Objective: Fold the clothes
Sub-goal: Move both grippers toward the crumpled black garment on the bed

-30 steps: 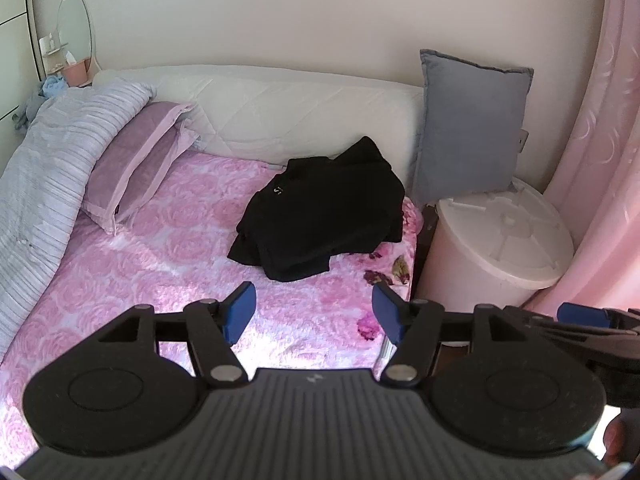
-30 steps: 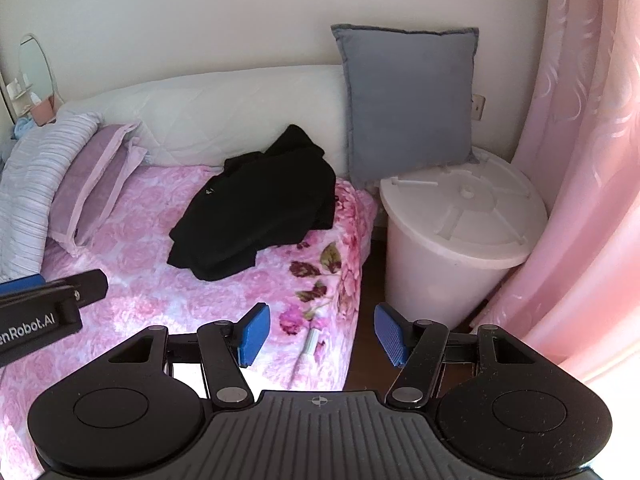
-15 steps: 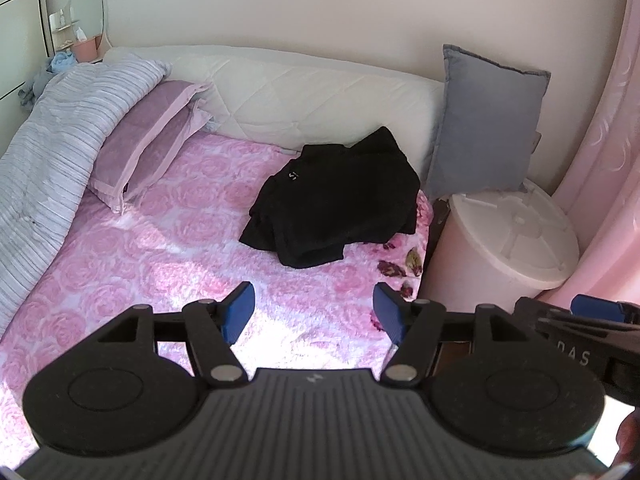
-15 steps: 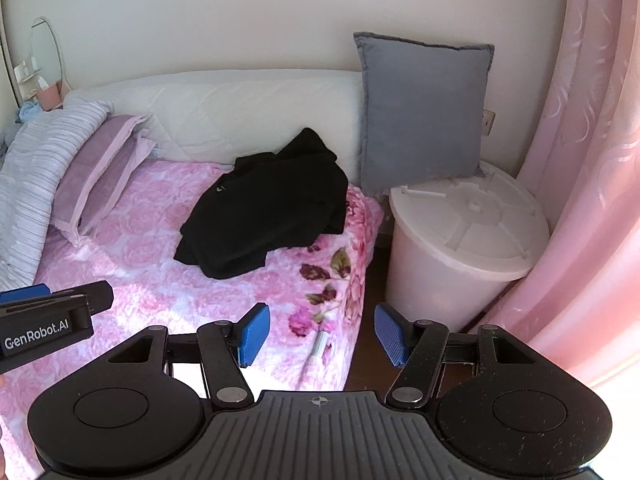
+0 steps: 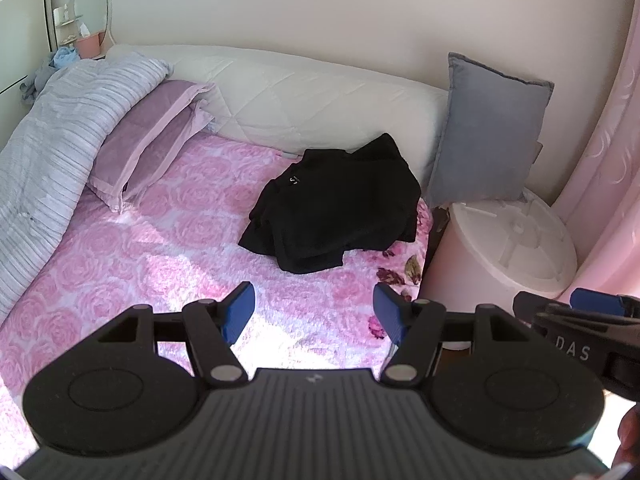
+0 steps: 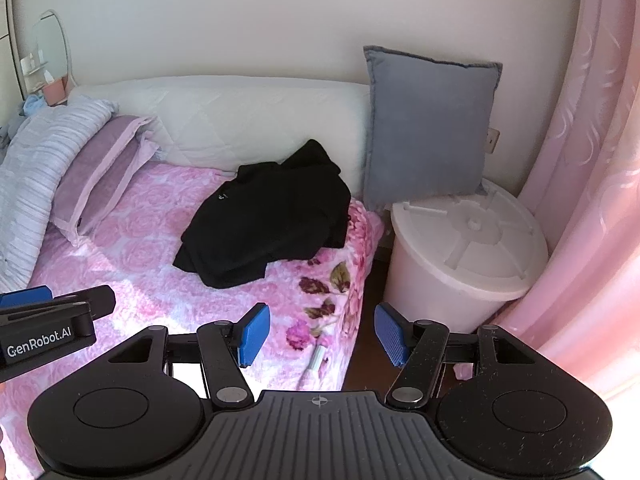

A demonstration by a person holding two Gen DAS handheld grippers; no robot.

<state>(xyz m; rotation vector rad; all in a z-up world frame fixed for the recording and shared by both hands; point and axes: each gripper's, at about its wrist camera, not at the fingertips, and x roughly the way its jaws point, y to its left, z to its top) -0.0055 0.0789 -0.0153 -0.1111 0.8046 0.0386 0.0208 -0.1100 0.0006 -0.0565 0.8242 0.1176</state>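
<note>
Black garment lies crumpled; both grippers' fingers gape empty; only the right view shows a wall socket.

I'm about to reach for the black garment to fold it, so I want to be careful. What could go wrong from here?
1. The black garment lies bunched near the bed's right edge; a grab may catch several layers, or drag it off the side.
2. The bin and grey cushion stand close beside it; the right hand-held gripper could knock them.
3. Both hand-held grippers are open and far off; the left may crowd the right.
</note>
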